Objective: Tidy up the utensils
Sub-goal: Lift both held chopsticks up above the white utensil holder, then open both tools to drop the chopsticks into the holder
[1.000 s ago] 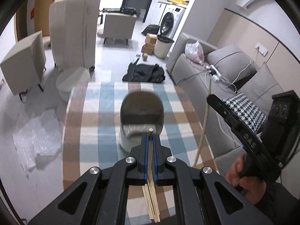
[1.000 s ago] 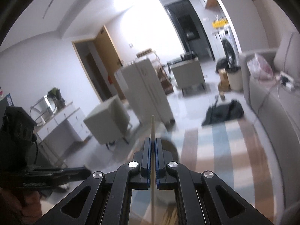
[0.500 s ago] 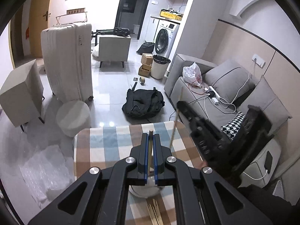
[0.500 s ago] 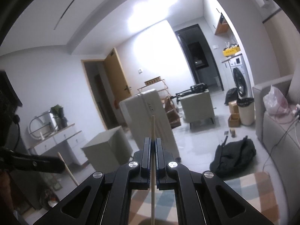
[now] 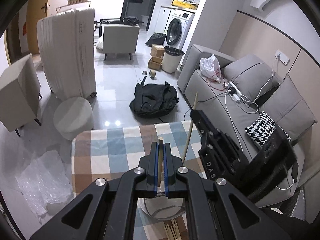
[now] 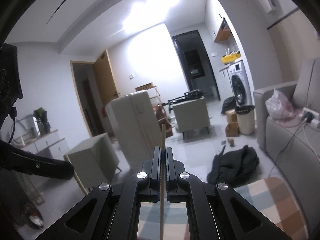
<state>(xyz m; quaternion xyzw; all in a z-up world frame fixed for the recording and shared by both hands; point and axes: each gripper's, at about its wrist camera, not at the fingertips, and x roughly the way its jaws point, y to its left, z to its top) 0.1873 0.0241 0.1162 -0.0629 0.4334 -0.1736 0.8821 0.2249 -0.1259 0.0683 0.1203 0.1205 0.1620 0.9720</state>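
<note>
the left gripper point(image 5: 159, 150) is clamped on one chopstick point(image 5: 160, 161), the right gripper point(image 6: 163, 156) on another chopstick point(image 6: 163, 140). both have lifted away from the metal cup point(image 5: 163, 210) at 6 o'clock, so insertion seems pending; spare chopsticks point(image 5: 172, 230) lie beside it.

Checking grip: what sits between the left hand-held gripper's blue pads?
One wooden chopstick, clamped upright between the left hand-held gripper pads; shown in the left wrist view.
</note>
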